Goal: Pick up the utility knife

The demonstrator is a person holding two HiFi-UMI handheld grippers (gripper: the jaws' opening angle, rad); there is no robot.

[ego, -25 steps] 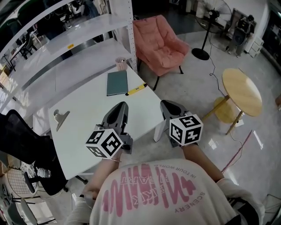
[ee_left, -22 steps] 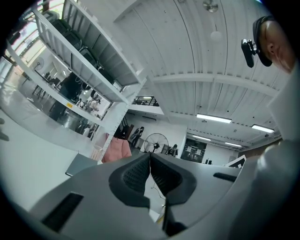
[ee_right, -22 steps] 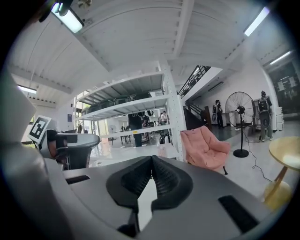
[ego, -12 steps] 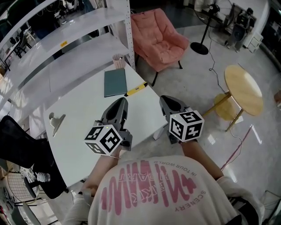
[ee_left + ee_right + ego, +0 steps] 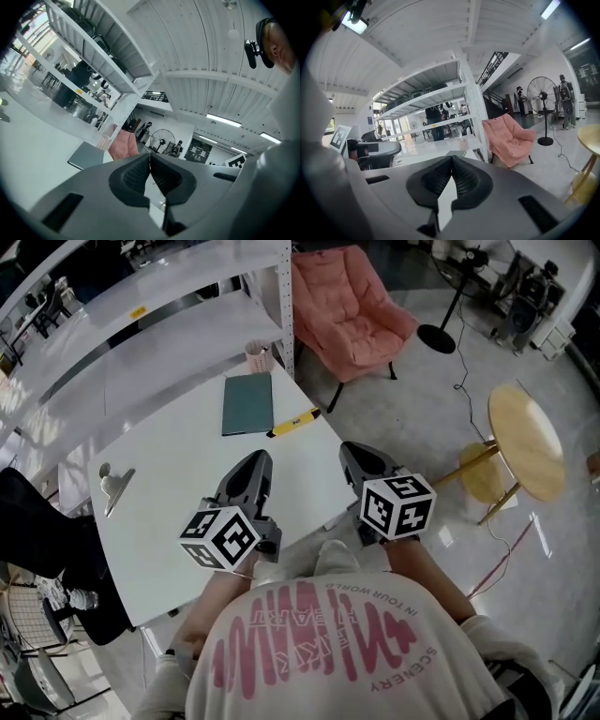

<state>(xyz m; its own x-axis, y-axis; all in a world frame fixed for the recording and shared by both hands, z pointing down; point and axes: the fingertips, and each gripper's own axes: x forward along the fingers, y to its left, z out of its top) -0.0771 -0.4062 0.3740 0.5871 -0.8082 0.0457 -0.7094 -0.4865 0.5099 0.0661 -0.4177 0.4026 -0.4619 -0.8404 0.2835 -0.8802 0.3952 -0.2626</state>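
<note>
the left gripper (image 5: 256,465) is held over the near part of the white table (image 5: 169,474), its jaws pressed together with nothing between them. the right gripper (image 5: 353,454) is held at the table's near right corner, likewise closed and empty. the utility knife (image 5: 293,421) is seen beyond both claws, lying on the table's right edge, touched by neither. the green notebook (image 5: 248,404) is laid just beside it, toward the far corner.
</note>
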